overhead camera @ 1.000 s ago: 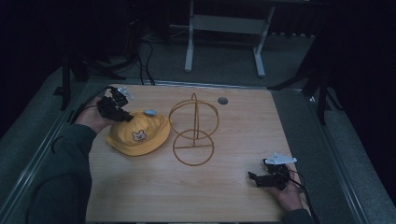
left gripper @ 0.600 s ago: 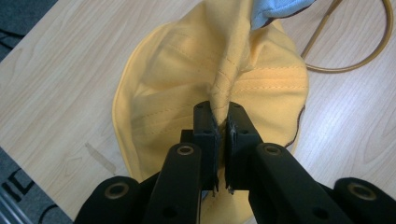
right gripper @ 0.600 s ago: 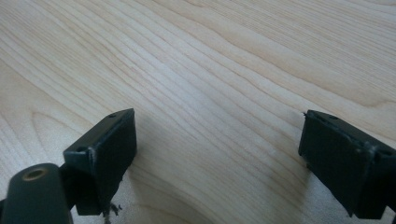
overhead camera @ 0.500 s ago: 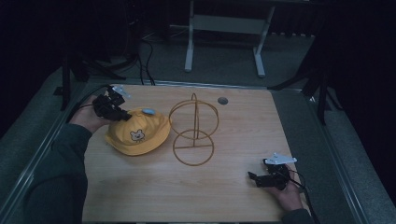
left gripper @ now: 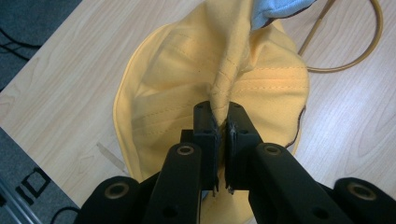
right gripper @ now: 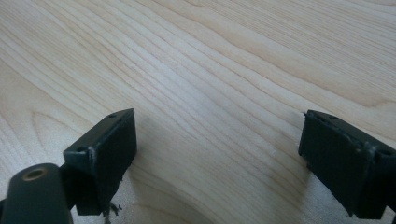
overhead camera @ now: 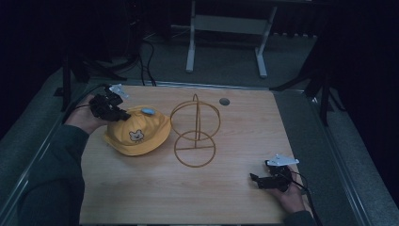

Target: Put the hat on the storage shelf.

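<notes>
Yellow hat (overhead camera: 137, 135) with a small bear patch, lying on the left half of a wooden counter (overhead camera: 155, 197), just beside a gold wire stand (overhead camera: 195, 132) of two hoops on a ring base. Left gripper (overhead camera: 123, 115) at the hat's far left edge, jaws clamped together on a pinched fold of the yellow cloth; in the left gripper view, that fold (left gripper: 223, 88) rising in a ridge from between the black jaws, with a scrap of pale blue (left gripper: 275, 9) at the hat's top. Right gripper (overhead camera: 256, 180) resting near the counter's front right corner, well apart from hat and stand, jaws wide apart over bare wood (right gripper: 210, 93), holding nothing.

Step in hand, by the look of it: lifting the hat by its pinched cloth, probably toward the wire stand. Next move likely calling for a firm grip, a lift high enough to clear the top hoop, and care not to knock the light stand over.

Pale wood grain counter with a round grommet (overhead camera: 224, 101) near the far edge. Dim room beyond, grey floor, trailing cables, a white frame (overhead camera: 226, 33) at the back.
</notes>
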The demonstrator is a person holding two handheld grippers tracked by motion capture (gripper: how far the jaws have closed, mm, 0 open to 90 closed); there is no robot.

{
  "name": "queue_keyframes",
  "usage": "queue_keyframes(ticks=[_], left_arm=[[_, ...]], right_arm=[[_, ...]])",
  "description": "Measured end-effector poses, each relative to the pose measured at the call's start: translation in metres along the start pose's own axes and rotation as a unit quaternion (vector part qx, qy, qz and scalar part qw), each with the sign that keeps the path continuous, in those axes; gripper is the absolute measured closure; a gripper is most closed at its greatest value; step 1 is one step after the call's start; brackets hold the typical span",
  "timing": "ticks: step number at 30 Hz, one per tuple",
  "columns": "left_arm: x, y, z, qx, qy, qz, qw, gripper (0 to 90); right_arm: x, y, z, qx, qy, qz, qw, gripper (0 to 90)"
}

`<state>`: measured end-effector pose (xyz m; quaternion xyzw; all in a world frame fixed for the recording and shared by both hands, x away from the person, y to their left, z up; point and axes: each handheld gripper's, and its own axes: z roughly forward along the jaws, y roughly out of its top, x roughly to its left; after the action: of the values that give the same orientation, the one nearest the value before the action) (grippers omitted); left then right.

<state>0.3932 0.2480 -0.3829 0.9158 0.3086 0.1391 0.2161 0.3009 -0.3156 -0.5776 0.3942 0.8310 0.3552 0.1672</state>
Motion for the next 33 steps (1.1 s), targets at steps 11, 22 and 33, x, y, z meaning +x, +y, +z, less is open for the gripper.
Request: queue_keyframes(ticks=[11, 22, 33], left_arm=[[-0.002, -0.001, -0.01, -0.01, 0.002, 0.005, 0.9999, 85.1], [-0.002, 0.0, -0.021, -0.029, 0.004, 0.005, 0.9995, 85.1], [-0.002, 0.0, -0.031, -0.037, 0.008, 0.005, 0.9993, 85.1]], right_arm=[[0.0, 0.0, 0.0, 0.0, 0.0, 0.0, 1.0, 11.2], [0.0, 0.0, 0.0, 0.0, 0.0, 0.0, 1.0, 11.2], [0.0, 0.0, 0.0, -0.001, 0.0, -0.001, 1.0, 11.2]])
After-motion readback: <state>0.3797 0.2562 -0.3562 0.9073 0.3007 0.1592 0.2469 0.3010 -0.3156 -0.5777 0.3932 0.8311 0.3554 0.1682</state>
